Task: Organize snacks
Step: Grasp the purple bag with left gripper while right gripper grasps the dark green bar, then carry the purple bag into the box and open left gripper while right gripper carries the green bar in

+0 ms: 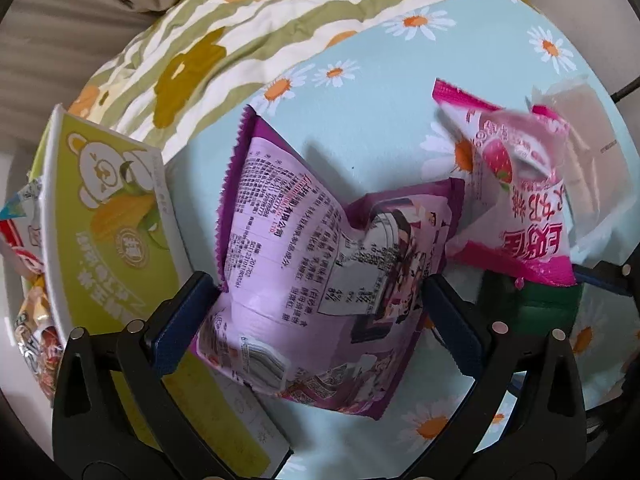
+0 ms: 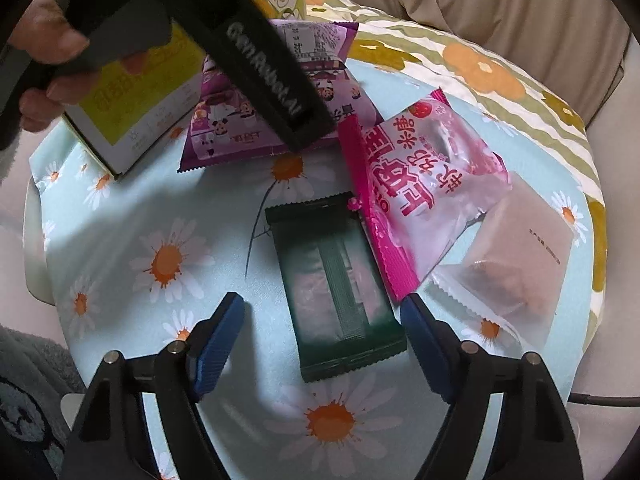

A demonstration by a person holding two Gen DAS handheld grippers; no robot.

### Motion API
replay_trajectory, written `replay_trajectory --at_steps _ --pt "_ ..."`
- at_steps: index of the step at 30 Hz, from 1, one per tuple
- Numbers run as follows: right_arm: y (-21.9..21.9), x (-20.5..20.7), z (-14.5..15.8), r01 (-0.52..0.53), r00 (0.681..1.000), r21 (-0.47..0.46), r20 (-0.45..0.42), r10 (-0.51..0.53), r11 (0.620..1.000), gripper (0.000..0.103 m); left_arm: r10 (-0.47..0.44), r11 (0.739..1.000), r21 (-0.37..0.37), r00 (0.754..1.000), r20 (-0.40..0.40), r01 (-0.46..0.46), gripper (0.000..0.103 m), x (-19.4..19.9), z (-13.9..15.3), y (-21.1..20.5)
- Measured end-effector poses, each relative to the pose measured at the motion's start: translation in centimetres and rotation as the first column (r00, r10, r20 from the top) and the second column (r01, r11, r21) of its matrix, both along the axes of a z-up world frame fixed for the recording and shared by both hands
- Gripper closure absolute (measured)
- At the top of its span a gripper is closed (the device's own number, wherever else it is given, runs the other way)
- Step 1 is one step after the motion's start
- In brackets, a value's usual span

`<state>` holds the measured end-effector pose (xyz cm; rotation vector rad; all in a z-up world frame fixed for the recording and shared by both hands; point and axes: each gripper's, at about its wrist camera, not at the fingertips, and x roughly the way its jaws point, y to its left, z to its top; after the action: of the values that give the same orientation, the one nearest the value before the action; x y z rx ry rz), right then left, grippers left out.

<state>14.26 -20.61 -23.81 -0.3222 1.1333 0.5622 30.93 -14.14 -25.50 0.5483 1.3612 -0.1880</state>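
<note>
Both hand-held grippers pointed steeply down over a small round table (image 2: 120,220) covered in a pale blue daisy cloth. In the left wrist view, the left gripper (image 1: 320,288) had its blue pads pressed into the two sides of a purple snack packet (image 1: 312,248), which puckered between them, so it was gripping that packet. In the right wrist view, the right gripper (image 2: 324,320) stood with its jaws apart, straddling a dark green packet (image 2: 336,288) without touching it. That green packet lay flat on the cloth, its long axis running away from the gripper and leaning slightly left at the far end, so the pads faced its long edges. To grasp it well, the jaws would probably need to settle lower and close evenly across the narrow width, clear of the pink strawberry packet (image 2: 424,184) whose edge lay just beside the right pad. A cloudy white wrapper (image 2: 516,248) sat further right. Beyond the purple packet stood a yellow-green box (image 1: 120,216) with a bear on it, likely the destination, already holding some wrapped snacks (image 1: 32,280).
</note>
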Motion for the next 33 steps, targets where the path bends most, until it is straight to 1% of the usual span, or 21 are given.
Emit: replay_trajectory --at_steps 2,3,4,6,8,11,12,14,16,18,21,27,28,29,31,33 --pt "0.1 0.0 -0.1 -0.007 1.000 -0.002 0.006 0.007 1.000 0.027 0.034 0.998 -0.052 0.997 -0.072 -0.038 0.001 0.3 -1.2 0.8" --pt "0.3 0.0 -0.1 -0.012 1.000 -0.003 0.008 0.012 1.000 0.027 0.061 0.993 -0.088 0.992 -0.115 -0.072 0.000 0.5 -2.0 1.3" --pt "0.4 0.1 -0.1 -0.014 1.000 -0.004 0.008 0.014 1.000 0.027 0.082 0.988 -0.116 0.987 -0.138 -0.099 0.000 0.6 -2.3 1.7" --pt "0.5 0.1 -0.1 -0.019 1.000 -0.004 0.009 0.019 1.000 0.027 0.113 0.979 -0.151 0.983 -0.148 -0.135 0.000 0.4 -2.5 2.4" --pt "0.5 0.1 -0.1 -0.021 1.000 0.000 0.010 0.021 1.000 0.027 0.117 0.977 -0.162 0.984 -0.138 -0.139 0.001 0.2 -2.3 2.6" --pt "0.6 0.2 -0.1 -0.024 1.000 0.000 0.016 0.024 1.000 0.029 0.130 0.966 -0.211 0.985 -0.116 -0.153 0.015 -0.3 -1.7 3.0" --pt "0.7 0.3 -0.1 -0.025 1.000 0.002 0.017 0.025 1.000 0.030 0.135 0.960 -0.230 0.985 -0.108 -0.157 0.028 -0.4 -1.3 3.2" --pt "0.9 0.4 -0.1 -0.024 0.999 0.007 0.021 0.024 1.000 0.031 0.145 0.950 -0.263 0.984 -0.107 -0.169 0.031 -0.6 -0.8 3.4" --pt "0.9 0.8 -0.2 -0.023 0.999 0.010 0.027 0.023 1.000 0.032 0.150 0.946 -0.273 0.984 -0.100 -0.172 0.035 -0.8 -0.5 3.5" --pt "1.2 1.0 -0.2 -0.027 0.999 0.007 0.037 0.026 1.000 0.033 0.152 0.945 -0.278 0.984 -0.098 -0.173 0.035 -1.4 -0.3 3.5" --pt "1.5 1.2 -0.3 -0.034 0.998 -0.003 0.052 0.034 0.999 0.036 0.157 0.945 -0.275 0.983 -0.098 -0.178 0.036 -2.3 -0.1 3.4" --pt "1.9 1.0 -0.2 -0.041 0.996 -0.012 0.072 0.042 0.999 0.044 0.177 0.948 -0.255 0.981 -0.082 -0.193 0.036 -4.4 0.2 4.1" --pt "1.9 0.7 -0.2 -0.042 0.996 -0.012 0.075 0.043 0.999 0.047 0.180 0.947 -0.257 0.980 -0.084 -0.196 0.036 -4.5 0.2 4.2" --pt "2.0 0.6 -0.1 -0.041 0.996 -0.010 0.078 0.042 0.999 0.053 0.184 0.945 -0.260 0.979 -0.084 -0.200 0.036 -4.9 0.2 4.2" --pt "2.0 0.1 0.1 -0.043 0.996 -0.012 0.083 0.044 0.999 0.062 0.190 0.942 -0.266 0.978 -0.084 -0.206 0.036 -5.7 0.4 4.3" --pt "2.1 -0.4 0.1 -0.034 0.996 -0.018 0.086 0.035 0.999 0.062 0.195 0.940 -0.267 0.977 -0.080 -0.210 0.037 -6.1 0.4 4.4"
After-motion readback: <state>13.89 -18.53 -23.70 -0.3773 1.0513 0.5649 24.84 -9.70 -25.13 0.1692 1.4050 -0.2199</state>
